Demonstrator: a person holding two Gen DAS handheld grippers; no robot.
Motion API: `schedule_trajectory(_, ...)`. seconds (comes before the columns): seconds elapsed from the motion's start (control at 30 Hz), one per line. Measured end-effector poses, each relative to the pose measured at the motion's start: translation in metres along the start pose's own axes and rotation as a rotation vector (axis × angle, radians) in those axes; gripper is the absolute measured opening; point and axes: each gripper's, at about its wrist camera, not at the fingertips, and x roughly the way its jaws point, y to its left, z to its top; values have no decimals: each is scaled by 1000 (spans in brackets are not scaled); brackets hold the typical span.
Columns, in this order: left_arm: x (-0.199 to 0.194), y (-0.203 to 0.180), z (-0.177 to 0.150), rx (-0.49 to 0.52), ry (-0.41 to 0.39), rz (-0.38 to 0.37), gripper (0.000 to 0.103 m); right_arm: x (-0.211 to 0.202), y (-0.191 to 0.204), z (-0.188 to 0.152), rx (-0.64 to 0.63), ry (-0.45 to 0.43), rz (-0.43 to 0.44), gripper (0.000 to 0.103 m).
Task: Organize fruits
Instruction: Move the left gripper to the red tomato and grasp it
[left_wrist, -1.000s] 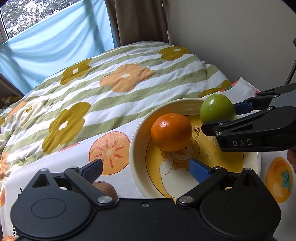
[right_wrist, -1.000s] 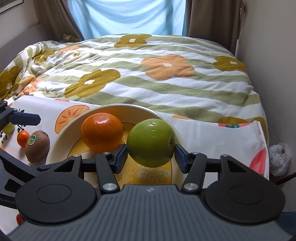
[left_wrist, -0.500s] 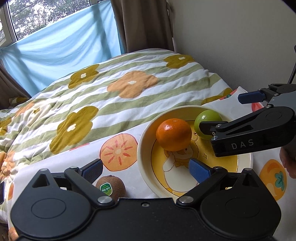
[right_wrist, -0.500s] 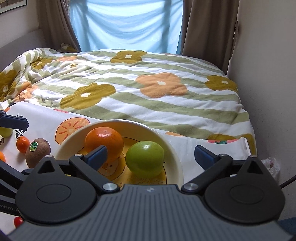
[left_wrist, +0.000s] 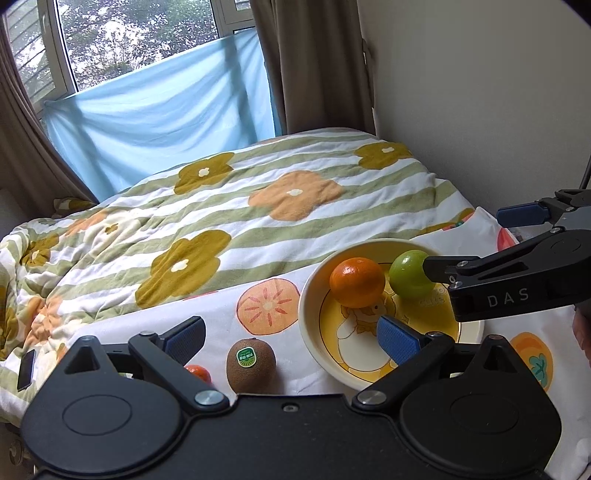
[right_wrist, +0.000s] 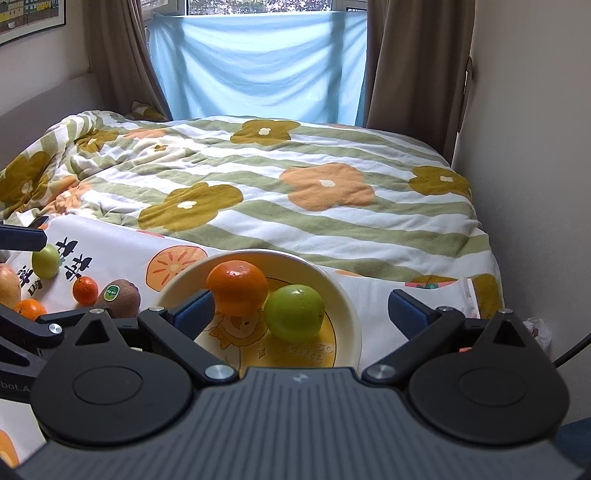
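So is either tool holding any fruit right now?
No. Both the left tool and right tool are open and empty; the green apple sits free in the bowl.

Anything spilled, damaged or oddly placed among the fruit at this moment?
Nothing stands out. The orange and green apple sit side by side inside the bowl. The kiwi and the small fruits lie loose on the cloth, intact. Both tongs, left and right, are open and empty.

— What am I driving here?
— My left gripper (left_wrist: 290, 339) is glossy black with round pivot caps, silver screws and blue pads (left_wrist: 397, 339). My right gripper (right_wrist: 301, 310) has a ribbed grey body, and white "DAS" lettering on its arm.
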Motion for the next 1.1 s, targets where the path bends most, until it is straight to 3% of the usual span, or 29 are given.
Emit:
schedule_trajectory(0.6, -90, 34, -47, -113, -84, 129, 101, -67, 27, -12, 26, -22, 95, 103)
schedule_trajectory(0.83, -107, 50, -67, -90, -131, 59, 101, -98, 43, -28, 114, -27, 81, 103)
schedule_trajectory(1.1, -107, 56, -92, -20, -143, -52, 101, -127, 68, -58, 165, -25, -4, 103)
